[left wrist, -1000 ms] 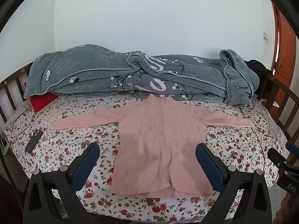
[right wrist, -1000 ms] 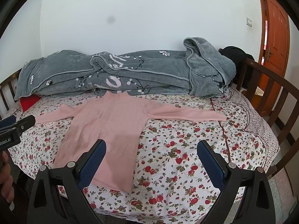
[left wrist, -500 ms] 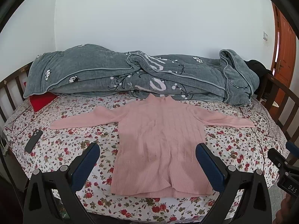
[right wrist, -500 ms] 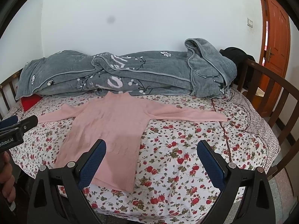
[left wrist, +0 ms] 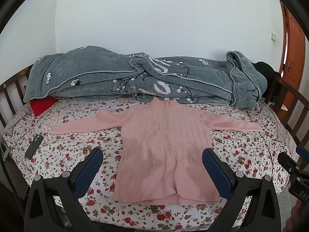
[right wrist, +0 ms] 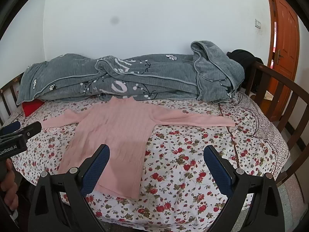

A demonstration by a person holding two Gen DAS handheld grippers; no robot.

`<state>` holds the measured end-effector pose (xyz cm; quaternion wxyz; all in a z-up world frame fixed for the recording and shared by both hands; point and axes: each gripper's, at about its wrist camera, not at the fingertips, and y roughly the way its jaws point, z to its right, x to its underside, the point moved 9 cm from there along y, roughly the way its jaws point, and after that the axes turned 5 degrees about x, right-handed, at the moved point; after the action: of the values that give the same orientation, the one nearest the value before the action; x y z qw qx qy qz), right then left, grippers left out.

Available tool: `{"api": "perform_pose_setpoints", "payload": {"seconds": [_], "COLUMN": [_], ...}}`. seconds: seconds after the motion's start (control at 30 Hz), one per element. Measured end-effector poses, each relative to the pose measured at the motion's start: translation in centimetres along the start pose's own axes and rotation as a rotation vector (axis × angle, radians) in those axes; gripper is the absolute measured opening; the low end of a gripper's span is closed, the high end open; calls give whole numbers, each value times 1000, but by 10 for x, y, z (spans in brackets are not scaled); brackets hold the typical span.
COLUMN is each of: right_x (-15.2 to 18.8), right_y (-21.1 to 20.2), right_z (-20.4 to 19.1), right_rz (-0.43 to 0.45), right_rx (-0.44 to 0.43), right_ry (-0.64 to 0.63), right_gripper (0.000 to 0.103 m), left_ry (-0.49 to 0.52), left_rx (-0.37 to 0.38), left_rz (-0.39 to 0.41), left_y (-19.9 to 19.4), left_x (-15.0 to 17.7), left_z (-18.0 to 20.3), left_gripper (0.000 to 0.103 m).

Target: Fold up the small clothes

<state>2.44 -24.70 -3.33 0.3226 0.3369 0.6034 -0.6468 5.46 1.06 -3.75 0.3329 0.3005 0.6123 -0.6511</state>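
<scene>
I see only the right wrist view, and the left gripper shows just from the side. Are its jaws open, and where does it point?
Observer: The left gripper has its jaws wide open and empty, and they frame the lower body of the pink sweater.
Operator: Does anything else lie on the bed on that side?
Observer: Yes, a dark phone lies on the floral sheet, apart from the sleeve cuff and nearer the bed's edge.
Operator: The hem is partly hidden in my view. How does it lie?
Observer: The hem lies flat close to the front edge of the bed, and a second layer shows slightly below it.
</scene>
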Motion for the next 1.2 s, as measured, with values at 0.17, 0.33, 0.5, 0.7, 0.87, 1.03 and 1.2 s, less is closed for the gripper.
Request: {"api": "perform_pose_setpoints", "payload": {"seconds": [0.17,0.33,0.5,0.7,0.87,1.03,1.2], "right_x": [0,-2,-3,-3,0,4,14], "right_y": [-1,-2,0,13,35,71,118], "right_z": [0,-1,-4,-15,-31,-50,-67], "right_rz": [0,4,0,-9,-14,-27,-93], "right_rx": [-2,-3,-8,-1,-16,-23,-58], "right_ry": [1,-1,-4,-26,-48,-79,-84], "right_gripper": [96,96,97,97,97,97,97], "left_ry": [13,15,12,-8,-50,-116,-194], "left_rx": [2,3,10,-6,-11,-36,-69], "left_rz": [7,9,27,19,-15,-77,-129], "left_y": [0,1,1,17,45,88,133], "left_x": [-1,-2,-2,2,14,33,48], "left_z": [3,3,0,-17,-45,-92,-147], "left_gripper": [103,103,103,103,103,103,103]}}
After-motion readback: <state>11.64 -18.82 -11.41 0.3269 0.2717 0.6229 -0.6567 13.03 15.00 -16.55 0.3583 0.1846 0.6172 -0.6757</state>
